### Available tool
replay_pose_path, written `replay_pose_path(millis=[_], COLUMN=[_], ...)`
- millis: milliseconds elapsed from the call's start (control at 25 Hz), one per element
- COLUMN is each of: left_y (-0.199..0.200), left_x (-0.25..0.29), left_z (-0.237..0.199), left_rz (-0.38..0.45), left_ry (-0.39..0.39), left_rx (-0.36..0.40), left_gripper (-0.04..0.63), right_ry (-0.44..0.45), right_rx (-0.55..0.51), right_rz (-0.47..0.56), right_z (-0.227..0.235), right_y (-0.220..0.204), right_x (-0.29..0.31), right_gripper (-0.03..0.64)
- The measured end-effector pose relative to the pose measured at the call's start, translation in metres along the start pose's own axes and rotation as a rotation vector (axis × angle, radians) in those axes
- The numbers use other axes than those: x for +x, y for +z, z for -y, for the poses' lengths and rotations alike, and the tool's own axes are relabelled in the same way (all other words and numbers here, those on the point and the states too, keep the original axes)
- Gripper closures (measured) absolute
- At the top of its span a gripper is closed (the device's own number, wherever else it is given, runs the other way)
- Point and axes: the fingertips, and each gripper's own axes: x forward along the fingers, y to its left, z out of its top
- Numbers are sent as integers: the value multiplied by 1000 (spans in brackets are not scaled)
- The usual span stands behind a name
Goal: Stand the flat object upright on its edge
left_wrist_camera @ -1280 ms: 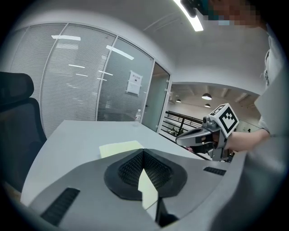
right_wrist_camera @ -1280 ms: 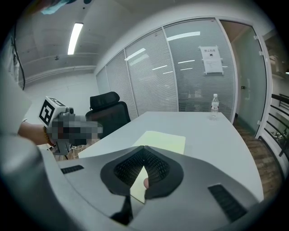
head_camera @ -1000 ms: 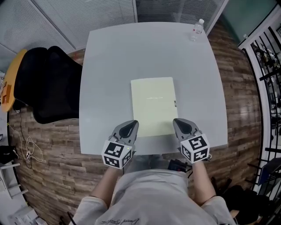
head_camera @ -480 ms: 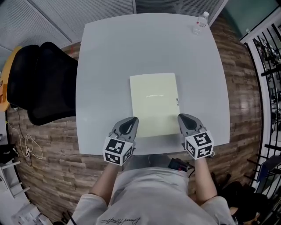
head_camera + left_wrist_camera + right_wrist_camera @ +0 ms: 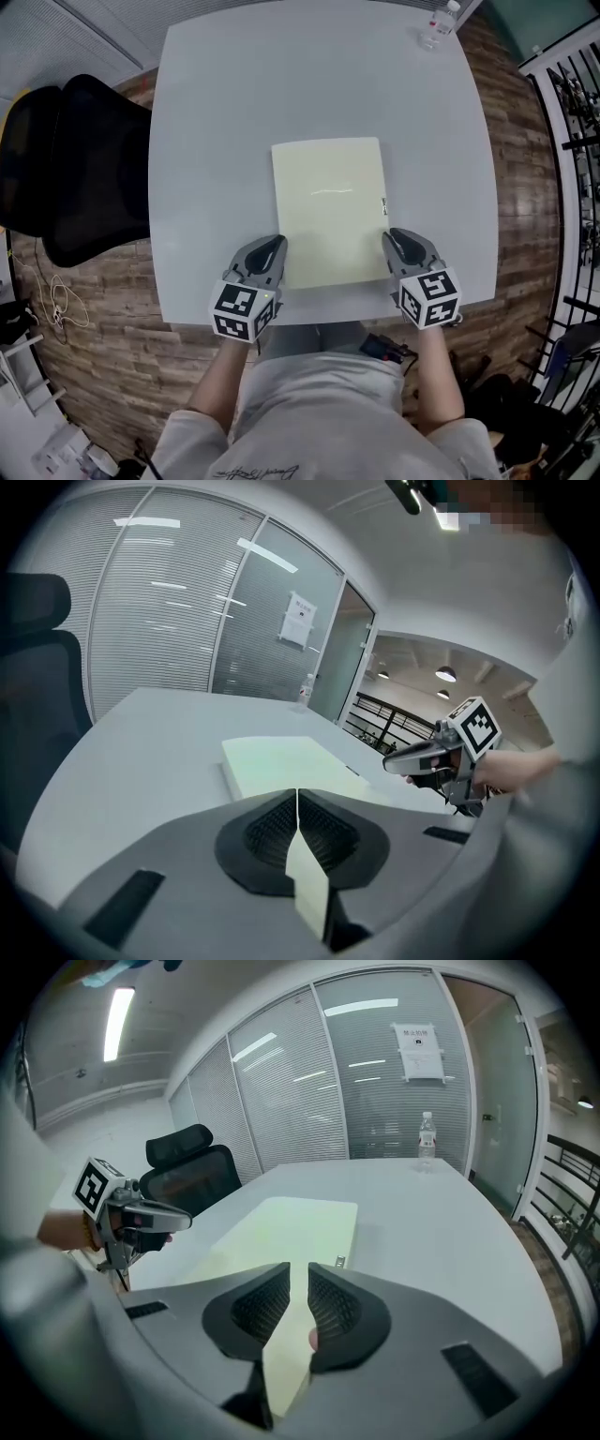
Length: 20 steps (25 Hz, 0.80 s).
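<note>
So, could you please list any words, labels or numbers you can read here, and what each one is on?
No text here can be read.
The notice sheet on the glass wall: too blurred.
The label on the water bottle: too small.
The dark tag at the right edge of the pale green book: too small.

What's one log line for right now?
pad: flat on table | left gripper: jaws shut, near-left corner | right gripper: jaws opening, nothing between, near-right corner
</note>
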Motion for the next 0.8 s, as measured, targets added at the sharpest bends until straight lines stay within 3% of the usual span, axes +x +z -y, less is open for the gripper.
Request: replay_pose_path(millis=[160, 440, 640, 800], left_y=[-7, -22, -28, -33], left_x=[5, 13, 19, 24], left_z=[-8, -18, -21, -24], left_rz=[-21, -59, -74, -103], left_ry=[10, 0, -56, -87], left_rx=[-42, -116, -228, -257], left_gripper=[568, 469, 396, 358], right_ry=[0, 6, 49, 77], right_rx=[26, 67, 102, 139], right_rz=[-16, -34, -63, -91], right_z=[9, 20, 22, 21], right_y=[-6, -12, -18, -20], right_x=[4, 16, 24, 33], right_gripper=[525, 476, 423, 387])
